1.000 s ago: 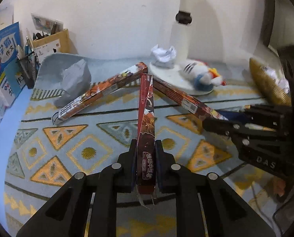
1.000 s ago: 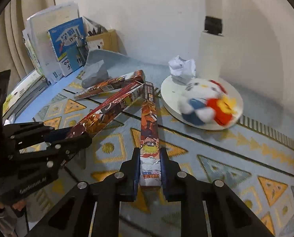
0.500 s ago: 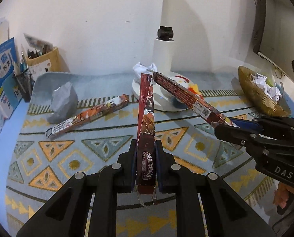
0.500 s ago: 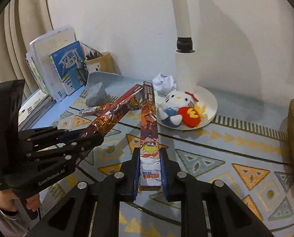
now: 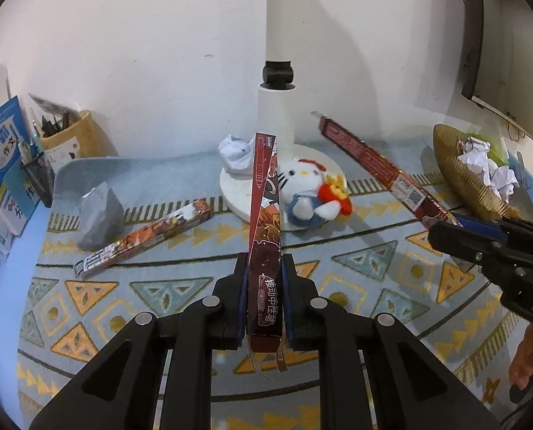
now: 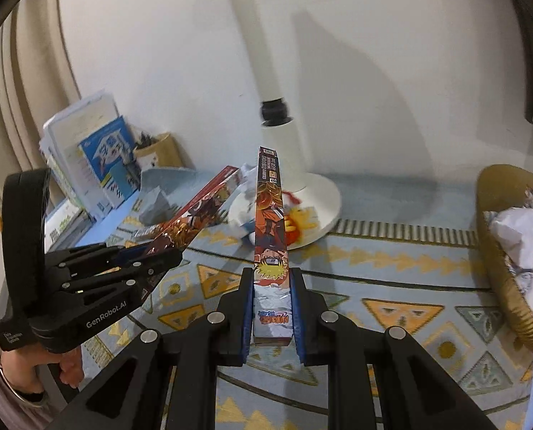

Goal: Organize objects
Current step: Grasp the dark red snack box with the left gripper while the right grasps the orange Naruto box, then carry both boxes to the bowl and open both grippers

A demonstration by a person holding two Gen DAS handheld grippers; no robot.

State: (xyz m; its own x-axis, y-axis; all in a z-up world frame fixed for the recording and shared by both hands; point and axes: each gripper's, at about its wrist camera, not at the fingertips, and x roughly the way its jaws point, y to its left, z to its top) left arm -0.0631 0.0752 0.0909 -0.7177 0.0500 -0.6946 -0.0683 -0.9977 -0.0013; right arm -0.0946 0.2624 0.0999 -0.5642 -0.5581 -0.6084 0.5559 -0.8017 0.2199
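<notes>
My right box hides most of the plush behind it, and the lamp pole runs off the top edge. My left box covers the plush's left side. Print on both is too small to read.

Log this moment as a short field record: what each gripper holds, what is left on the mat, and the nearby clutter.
left gripper: shut on dark red box, lifted off the mat
right gripper: shut on orange box, lifted too
on mat: third box lying flat, beside grey crumpled paper
lamp base: plush cat and white paper ball on it
gold basket: holds crumpled paper
</notes>
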